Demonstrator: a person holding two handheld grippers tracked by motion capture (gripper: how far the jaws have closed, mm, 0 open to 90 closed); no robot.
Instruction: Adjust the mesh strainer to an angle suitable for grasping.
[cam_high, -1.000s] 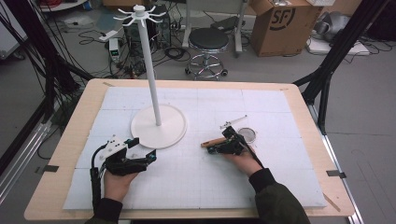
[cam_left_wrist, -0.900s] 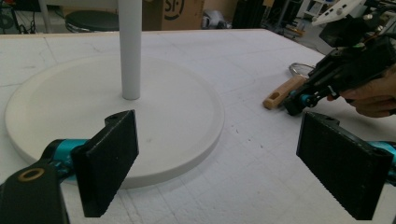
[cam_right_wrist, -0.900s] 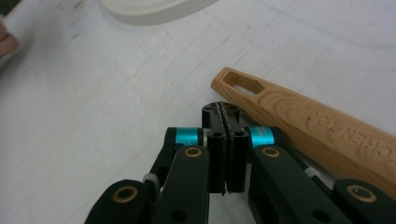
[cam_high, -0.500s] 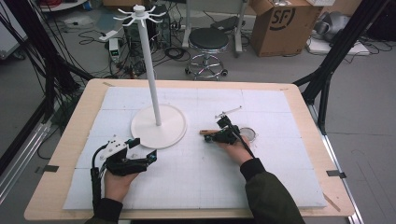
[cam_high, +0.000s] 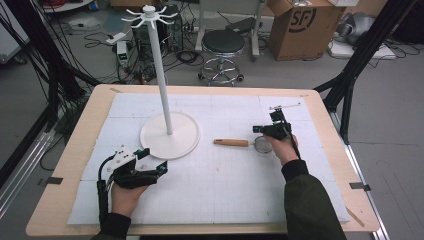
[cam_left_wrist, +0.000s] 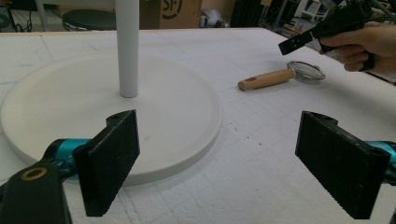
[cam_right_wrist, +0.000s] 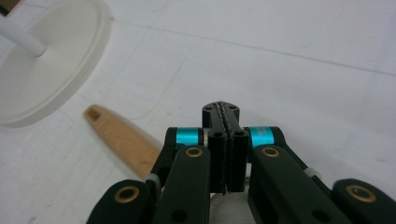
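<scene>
Left gripper (cam_high: 159, 168) sits nearest, just in front of the white stand (cam_high: 169, 134), jaws wide open and empty. Right of the stand's base lies a small strainer (cam_high: 241, 143), wooden handle pointing at it. Right gripper (cam_high: 258, 129) hovers over the mesh end, jaws pressed together, holding nothing.

smooth wooden strainer handle (cam_high: 231, 142), metal mesh, matt white stand base (cam_high: 170, 135)

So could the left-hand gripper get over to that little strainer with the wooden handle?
Probably yes. The left gripper is open, and bare mat lies between it and the strainer's wooden handle; the white stand base sits off to the side.
</scene>
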